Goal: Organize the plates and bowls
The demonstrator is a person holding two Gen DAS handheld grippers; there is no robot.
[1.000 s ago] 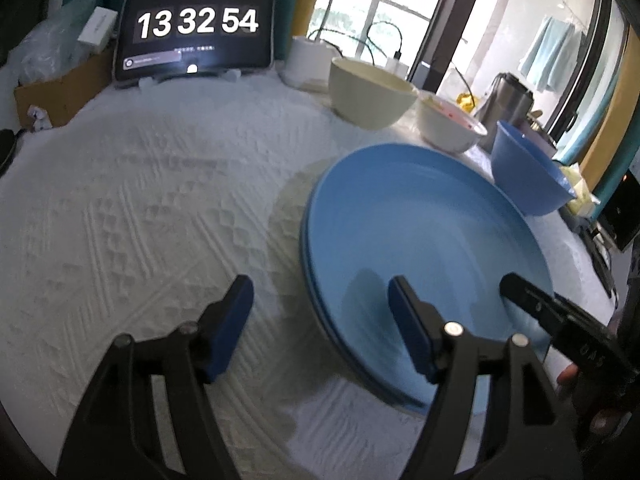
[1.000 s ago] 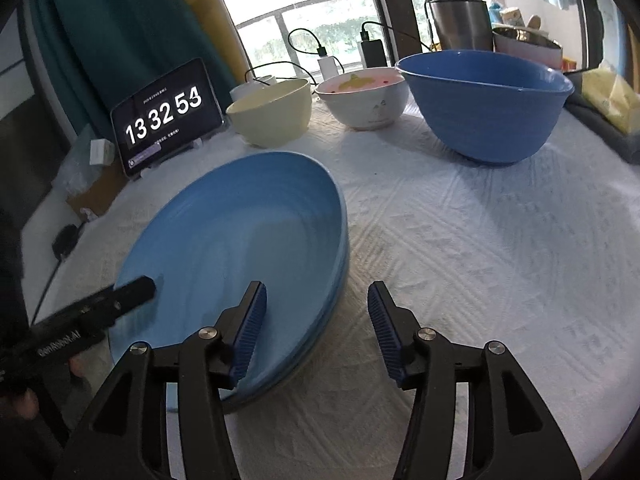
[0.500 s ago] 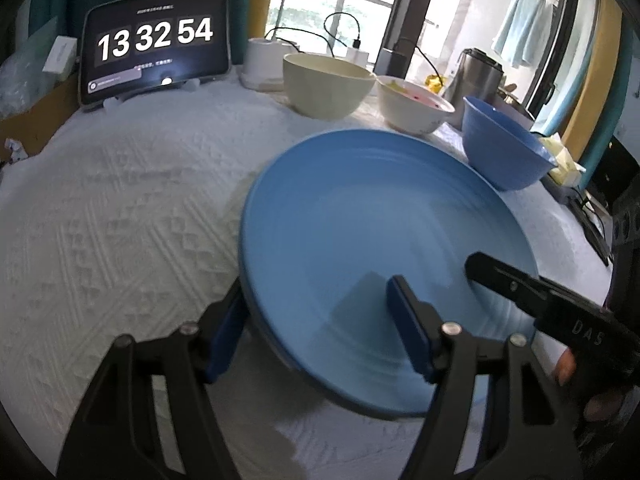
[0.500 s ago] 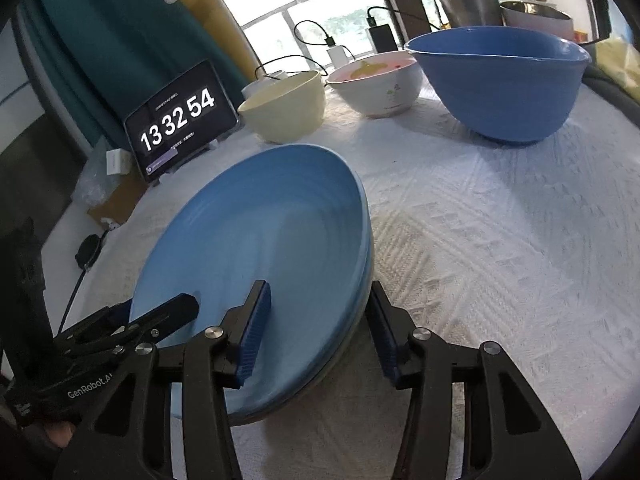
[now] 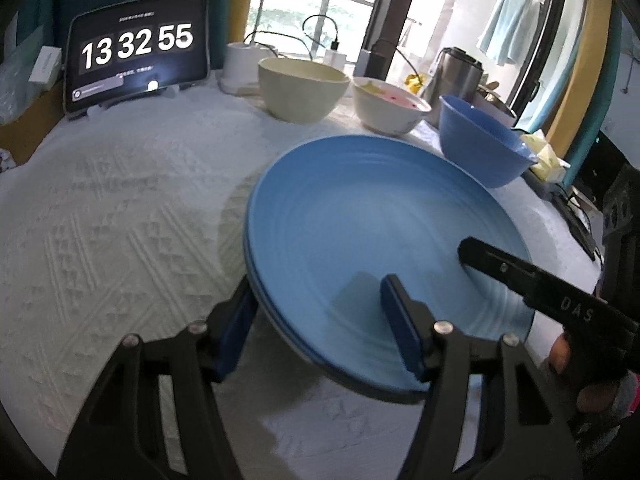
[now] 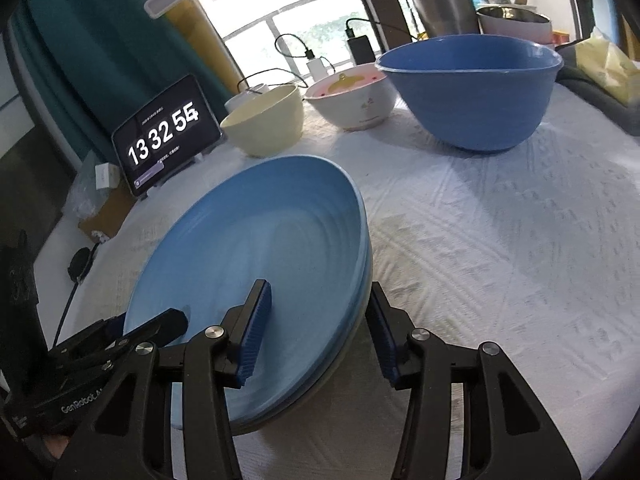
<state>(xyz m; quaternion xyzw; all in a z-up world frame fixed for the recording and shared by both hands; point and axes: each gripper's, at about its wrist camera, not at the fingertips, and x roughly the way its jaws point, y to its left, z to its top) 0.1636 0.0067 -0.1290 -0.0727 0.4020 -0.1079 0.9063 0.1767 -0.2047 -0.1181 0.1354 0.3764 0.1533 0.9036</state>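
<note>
A stack of blue plates [image 5: 380, 232] [image 6: 264, 260] is tilted and off the white tablecloth. My left gripper [image 5: 320, 328] straddles its near-left rim, one finger under the rim and one over the plate face, jaws still wide. My right gripper [image 6: 316, 328] straddles the opposite rim the same way, one finger inside the plate and one outside. Neither pair of pads visibly presses the plates. A cream bowl [image 5: 302, 90] [image 6: 264, 124], a white-pink bowl [image 5: 390, 106] [image 6: 354, 98] and a big blue bowl [image 5: 482, 144] [image 6: 470, 88] stand in a row at the back.
A tablet clock [image 5: 138, 68] [image 6: 168, 140] stands at the back left. A steel kettle [image 5: 454, 74] [image 6: 440, 0], chargers with cables [image 6: 360, 46] and a yellow pack [image 6: 608, 68] lie behind the bowls. The table edge [image 6: 60, 232] runs along the left.
Both grippers slid further onto the plate stack's rims from opposite sides, and the stack has come up tilted off the cloth.
</note>
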